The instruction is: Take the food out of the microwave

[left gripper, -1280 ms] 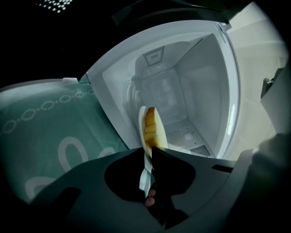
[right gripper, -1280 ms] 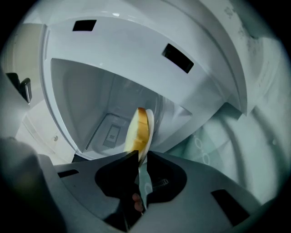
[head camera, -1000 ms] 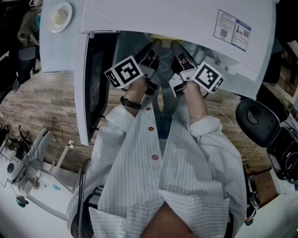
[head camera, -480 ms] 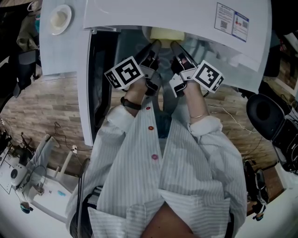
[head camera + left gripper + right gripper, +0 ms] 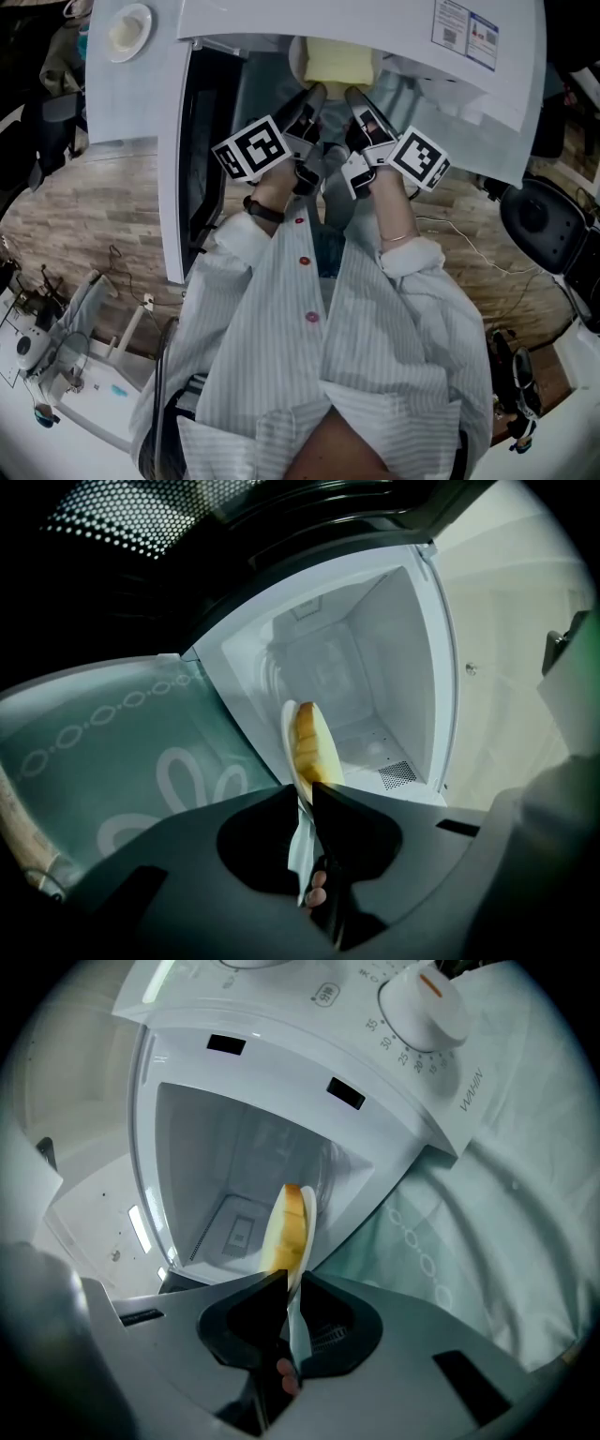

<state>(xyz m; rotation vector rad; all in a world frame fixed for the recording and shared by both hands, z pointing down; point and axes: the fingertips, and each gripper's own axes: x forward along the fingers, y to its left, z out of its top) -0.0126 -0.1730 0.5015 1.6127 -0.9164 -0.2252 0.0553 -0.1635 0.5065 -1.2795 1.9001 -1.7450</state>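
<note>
Since the earlier frame, the plate [image 5: 286,726] of yellow bread [image 5: 339,62] has slid farther out of the microwave [image 5: 309,23]. The narrow jaws of the left gripper [image 5: 314,92] and right gripper [image 5: 354,92] each pinch its near rim. It lies straight ahead, equally near both.

At the bottom centre, the left gripper [image 5: 305,789] has its dark jaws pinched on the rim of a white plate [image 5: 287,733], seen edge-on. The plate carries yellow food [image 5: 307,744], possibly sliced bread. Behind it, mid-frame, the white microwave [image 5: 375,658] cavity gapes, with a vent grille [image 5: 398,773] low on its floor. The dark mesh door [image 5: 122,517] fills the upper left, and a teal patterned cloth [image 5: 103,752] lies at the left.
</note>
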